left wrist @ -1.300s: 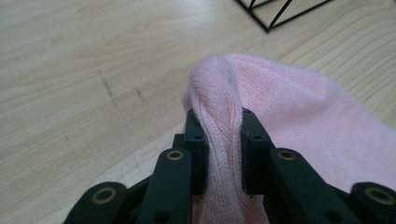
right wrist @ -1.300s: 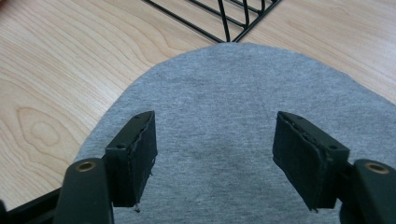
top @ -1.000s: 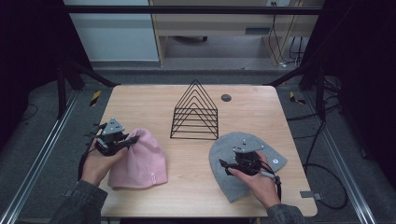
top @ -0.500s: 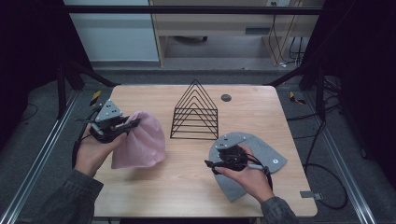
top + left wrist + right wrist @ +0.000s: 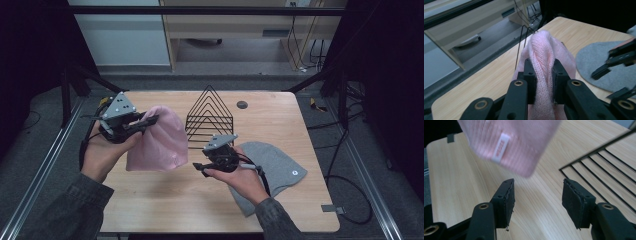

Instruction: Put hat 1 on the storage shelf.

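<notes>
Two beanies were in play: the pink beanie (image 5: 159, 140) was pinched in the left gripper (image 5: 150, 120) and held above the desk's (image 5: 165, 200) left half, while the right gripper (image 5: 537, 203), jaws spread and empty, was aimed at its hem. Probably the hem should be gripped squarely, clear of the wire rack (image 5: 210, 116); the grey beanie (image 5: 280, 170) lay near the right edge.
</notes>
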The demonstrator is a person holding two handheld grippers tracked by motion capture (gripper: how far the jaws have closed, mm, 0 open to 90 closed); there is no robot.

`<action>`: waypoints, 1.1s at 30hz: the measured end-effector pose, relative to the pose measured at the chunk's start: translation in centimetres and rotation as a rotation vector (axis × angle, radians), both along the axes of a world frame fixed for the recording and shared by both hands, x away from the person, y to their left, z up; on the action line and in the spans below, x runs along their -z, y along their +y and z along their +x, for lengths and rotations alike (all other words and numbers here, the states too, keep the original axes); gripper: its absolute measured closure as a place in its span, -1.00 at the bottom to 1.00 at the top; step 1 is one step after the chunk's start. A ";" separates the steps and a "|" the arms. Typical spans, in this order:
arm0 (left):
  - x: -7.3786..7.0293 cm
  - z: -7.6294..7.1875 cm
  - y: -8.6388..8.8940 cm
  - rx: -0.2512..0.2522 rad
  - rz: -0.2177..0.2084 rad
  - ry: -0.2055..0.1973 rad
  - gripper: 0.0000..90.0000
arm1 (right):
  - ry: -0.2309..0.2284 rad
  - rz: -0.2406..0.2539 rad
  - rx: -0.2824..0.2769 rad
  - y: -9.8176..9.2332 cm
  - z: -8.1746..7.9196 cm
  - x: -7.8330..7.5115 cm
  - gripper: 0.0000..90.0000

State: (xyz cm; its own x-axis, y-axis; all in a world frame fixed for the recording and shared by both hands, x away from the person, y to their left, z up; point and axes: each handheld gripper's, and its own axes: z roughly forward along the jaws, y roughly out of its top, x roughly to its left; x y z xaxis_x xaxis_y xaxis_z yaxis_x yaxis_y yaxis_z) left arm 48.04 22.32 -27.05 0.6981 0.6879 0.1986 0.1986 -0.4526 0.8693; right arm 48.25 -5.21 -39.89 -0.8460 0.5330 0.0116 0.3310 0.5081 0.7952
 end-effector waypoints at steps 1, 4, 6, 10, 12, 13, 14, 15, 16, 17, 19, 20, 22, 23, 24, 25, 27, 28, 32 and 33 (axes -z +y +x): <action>-0.1 -0.2 -0.2 0.007 -0.002 0.006 0.72 | -0.001 0.003 -0.009 0.4 0.2 -0.1 -0.03; -0.5 -0.4 -0.6 0.029 -0.011 -0.005 0.72 | 0.009 0.014 -0.018 1.1 0.7 -0.3 -0.02; -0.6 -0.5 -0.9 0.041 -0.011 0.003 0.72 | 0.016 0.021 -0.026 1.5 0.9 -0.5 -0.01; -0.6 -0.6 -1.3 0.052 -0.022 0.006 0.71 | 0.014 0.028 -0.052 1.8 1.0 -0.7 0.26; -0.5 -0.5 -1.4 0.056 -0.023 0.010 0.71 | 0.011 0.033 -0.069 1.8 0.9 -0.8 0.55; -0.4 -0.5 -1.4 0.055 -0.025 0.013 0.71 | 0.009 0.032 -0.072 1.8 0.8 -0.9 0.67; -0.4 -0.4 -1.4 0.057 -0.023 0.017 0.71 | 0.013 0.031 -0.073 1.8 0.8 -0.9 0.79; -0.4 -0.3 -1.3 0.061 -0.013 0.021 0.71 | 0.017 0.034 -0.078 1.7 0.8 -1.0 0.83; -0.4 -0.3 -1.3 0.061 -0.013 0.021 0.70 | 0.015 0.031 -0.079 1.6 0.8 -1.0 0.85; -0.2 -0.1 -1.3 0.066 -0.020 0.036 0.70 | 0.017 0.023 -0.078 1.5 0.8 -1.1 0.87; -0.1 0.1 -1.2 0.078 -0.022 0.051 0.68 | 0.021 0.014 -0.072 1.2 0.9 -1.1 0.88; -0.1 0.1 -1.2 0.078 -0.022 0.051 0.68 | 0.021 0.014 -0.072 1.2 0.9 -1.1 0.88; 0.1 0.3 -1.0 0.084 -0.031 0.065 0.67 | 0.034 0.012 -0.056 0.8 1.2 -0.9 0.89; 0.1 0.3 -0.9 0.090 -0.027 0.070 0.67 | 0.037 0.013 -0.050 0.6 1.3 -0.8 0.89; 0.2 0.3 -1.0 0.091 -0.032 0.073 0.67 | 0.035 0.006 -0.046 0.4 1.3 -0.8 0.89; 0.2 0.4 -0.9 0.095 -0.035 0.077 0.67 | 0.036 0.007 -0.043 0.3 1.4 -0.8 0.89; 0.3 0.4 -0.8 0.098 -0.036 0.083 0.67 | 0.032 0.002 -0.038 0.0 1.4 -0.8 0.89; 0.3 0.5 -0.8 0.100 -0.037 0.087 0.67 | 0.030 -0.002 -0.034 0.0 1.4 -0.8 0.89; 0.2 0.7 -0.9 0.095 -0.039 0.086 0.67 | 0.033 -0.002 -0.022 -0.6 1.5 -1.1 0.89; -0.1 0.9 -1.0 0.093 -0.044 0.083 0.67 | 0.029 0.001 -0.023 -0.6 1.6 -1.3 0.89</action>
